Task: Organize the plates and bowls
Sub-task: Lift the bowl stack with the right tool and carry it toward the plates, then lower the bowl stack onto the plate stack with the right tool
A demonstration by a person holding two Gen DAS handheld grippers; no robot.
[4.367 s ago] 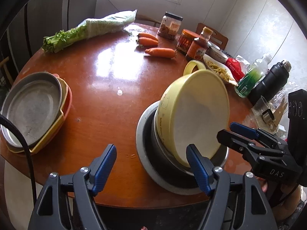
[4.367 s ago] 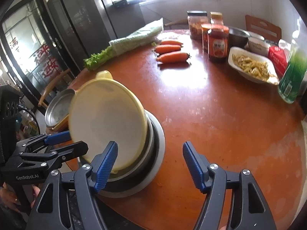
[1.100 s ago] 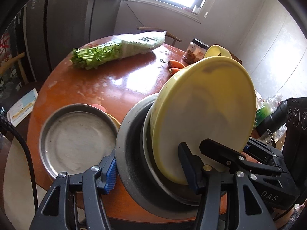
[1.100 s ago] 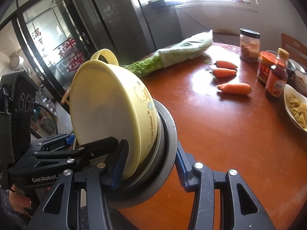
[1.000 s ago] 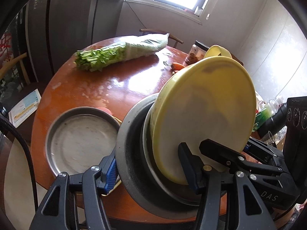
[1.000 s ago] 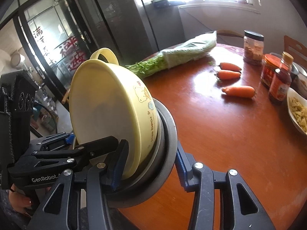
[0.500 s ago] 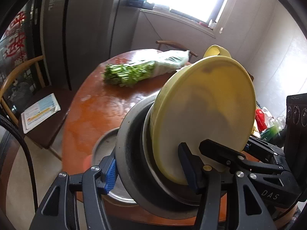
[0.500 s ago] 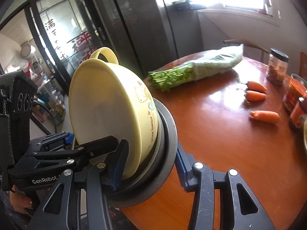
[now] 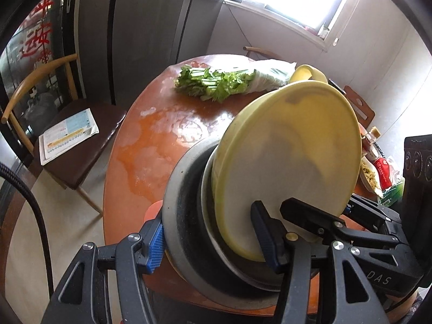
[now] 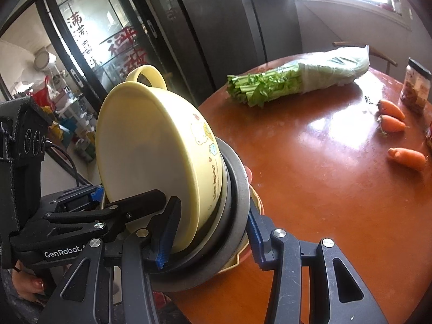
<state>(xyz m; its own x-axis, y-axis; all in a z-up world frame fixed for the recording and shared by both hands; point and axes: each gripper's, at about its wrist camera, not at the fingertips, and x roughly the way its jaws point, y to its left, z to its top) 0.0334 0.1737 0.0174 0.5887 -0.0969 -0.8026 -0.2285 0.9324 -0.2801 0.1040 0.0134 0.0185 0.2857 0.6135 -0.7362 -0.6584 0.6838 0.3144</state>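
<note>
I carry a nested stack between both grippers: a yellow handled bowl [image 9: 291, 156] [image 10: 151, 156] inside a steel bowl [image 9: 206, 189], inside a grey dish [image 9: 183, 189] [image 10: 237, 178]. My left gripper [image 9: 210, 240] is shut on the stack's near rim, one pad outside the dish and one inside the yellow bowl. From the opposite side my right gripper [image 10: 210, 239] is shut on it the same way. The stack hangs over the table's near left edge. Edges of an orange plate [image 9: 152, 210] [image 10: 249, 174] and a yellow plate [image 10: 243, 259] show under it; the rest is hidden.
On the round brown table [image 9: 162, 124] [image 10: 337, 175] lie a bagged bundle of greens [image 9: 229, 81] [image 10: 297, 81], three carrots [image 10: 391, 118] and a jar [image 10: 415, 89]. A chair with a leaflet [image 9: 67, 132] stands left of the table. A hand [image 10: 27, 286] grips the left tool.
Both grippers have carried the stack leftward across the table and slightly down. The steel plate pile, earlier in plain sight on the left, is now almost wholly covered by the stack.
</note>
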